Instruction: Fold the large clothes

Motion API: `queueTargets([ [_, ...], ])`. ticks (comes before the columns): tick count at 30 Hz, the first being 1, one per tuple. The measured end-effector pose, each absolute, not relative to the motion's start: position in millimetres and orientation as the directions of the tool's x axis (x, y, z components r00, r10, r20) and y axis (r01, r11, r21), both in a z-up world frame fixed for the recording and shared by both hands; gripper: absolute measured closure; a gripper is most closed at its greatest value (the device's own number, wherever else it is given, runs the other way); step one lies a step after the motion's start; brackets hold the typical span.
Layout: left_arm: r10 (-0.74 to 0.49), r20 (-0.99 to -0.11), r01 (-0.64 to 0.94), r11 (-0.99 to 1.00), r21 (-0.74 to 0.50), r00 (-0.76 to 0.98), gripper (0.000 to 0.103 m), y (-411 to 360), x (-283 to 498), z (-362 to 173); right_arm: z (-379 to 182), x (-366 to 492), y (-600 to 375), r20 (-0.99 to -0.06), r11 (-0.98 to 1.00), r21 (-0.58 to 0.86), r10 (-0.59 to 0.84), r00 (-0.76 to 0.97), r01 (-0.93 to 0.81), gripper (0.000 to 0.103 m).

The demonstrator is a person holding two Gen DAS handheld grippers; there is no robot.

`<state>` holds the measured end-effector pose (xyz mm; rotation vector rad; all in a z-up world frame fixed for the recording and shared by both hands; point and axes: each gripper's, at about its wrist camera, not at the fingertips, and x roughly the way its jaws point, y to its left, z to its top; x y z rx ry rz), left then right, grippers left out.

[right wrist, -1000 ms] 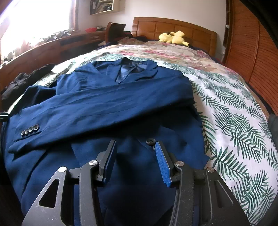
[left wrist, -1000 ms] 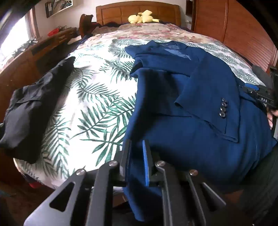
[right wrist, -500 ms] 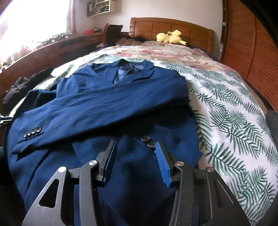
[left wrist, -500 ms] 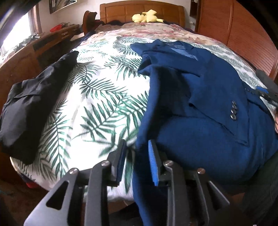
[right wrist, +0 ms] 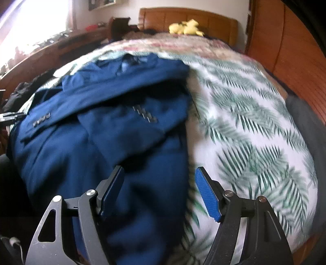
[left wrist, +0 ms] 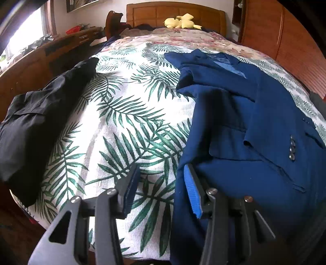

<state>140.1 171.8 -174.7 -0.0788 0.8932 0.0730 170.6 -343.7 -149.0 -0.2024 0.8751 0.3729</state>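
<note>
A navy blue suit jacket (left wrist: 254, 126) lies on the palm-leaf bedspread (left wrist: 126, 126), sleeves folded across its front, sleeve buttons (left wrist: 292, 149) showing. My left gripper (left wrist: 161, 183) is open and straddles the jacket's left hem edge at the foot of the bed. In the blurred right wrist view the jacket (right wrist: 101, 130) fills the left half. My right gripper (right wrist: 159, 185) is open wide over the jacket's right hem edge, holding nothing.
A black garment (left wrist: 34, 122) lies on the bed's left side. A yellow plush toy (left wrist: 181, 21) sits by the wooden headboard (left wrist: 175, 12). Wooden shutters (right wrist: 289, 51) run along the right, a wooden ledge (left wrist: 40, 55) along the left.
My left gripper has opened from nearly shut and shifted left to the jacket's left edge. My right gripper has opened wider and swung right; the jacket's lower front has shifted.
</note>
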Motion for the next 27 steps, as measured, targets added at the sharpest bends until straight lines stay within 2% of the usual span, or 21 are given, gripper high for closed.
queueTargets([
  [7, -0.028, -0.791, -0.052, 0.996, -0.075, 0.611, 0.058, 168.5, 111.5, -163.6, -159.1, 157.1, -355.9, -0.814, 0.917, 0.011, 0.240, 0.529, -0.400, 0.031],
  [10, -0.067, -0.794, -0.021, 0.995, -0.100, 0.604, 0.058, 162.4, 92.6, -164.0, -161.4, 149.9, -351.5, -0.815, 0.898, 0.039, 0.282, 0.506, -0.438, 0.056],
  [11, -0.074, -0.793, -0.009, 0.995, -0.099, 0.604, 0.058, 159.8, 86.7, -164.9, -160.7, 147.6, -349.3, -0.810, 0.890, 0.052, 0.304, 0.502, -0.454, 0.071],
  [12, -0.075, -0.792, -0.004, 0.995, -0.097, 0.606, 0.058, 158.1, 83.0, -165.6, -158.6, 145.5, -347.4, -0.800, 0.883, 0.055, 0.319, 0.508, -0.467, 0.079],
  [17, -0.088, -0.781, 0.001, 0.994, -0.111, 0.619, 0.058, 157.4, 72.3, -169.9, -153.2, 147.4, -343.5, -0.779, 0.877, 0.112, 0.370, 0.506, -0.468, 0.079],
  [21, -0.091, -0.776, 0.000, 0.993, -0.116, 0.624, 0.058, 155.6, 71.7, -173.0, -160.8, 148.6, -341.3, -0.803, 0.884, 0.122, 0.355, 0.479, -0.451, 0.077],
  [23, -0.098, -0.778, 0.030, 0.994, -0.102, 0.621, 0.065, 150.9, 72.9, -170.2, -162.5, 149.3, -341.4, -0.806, 0.888, 0.129, 0.353, 0.475, -0.441, 0.078],
  [24, -0.108, -0.777, 0.042, 0.994, -0.105, 0.620, 0.077, 149.6, 72.3, -168.8, -161.3, 149.3, -340.3, -0.807, 0.889, 0.122, 0.349, 0.477, -0.442, 0.080],
  [25, -0.113, -0.776, 0.052, 0.993, -0.103, 0.620, 0.091, 147.2, 72.3, -165.2, -158.1, 149.4, -337.9, -0.803, 0.885, 0.115, 0.350, 0.482, -0.451, 0.084],
  [26, -0.113, -0.773, 0.057, 0.993, -0.099, 0.624, 0.097, 145.3, 72.3, -161.7, -154.6, 149.8, -336.1, -0.796, 0.877, 0.125, 0.368, 0.481, -0.464, 0.096],
  [27, -0.126, -0.764, 0.070, 0.992, -0.105, 0.633, 0.100, 143.2, 71.4, -156.2, -149.8, 150.1, -334.0, -0.785, 0.870, 0.131, 0.384, 0.485, -0.476, 0.097],
])
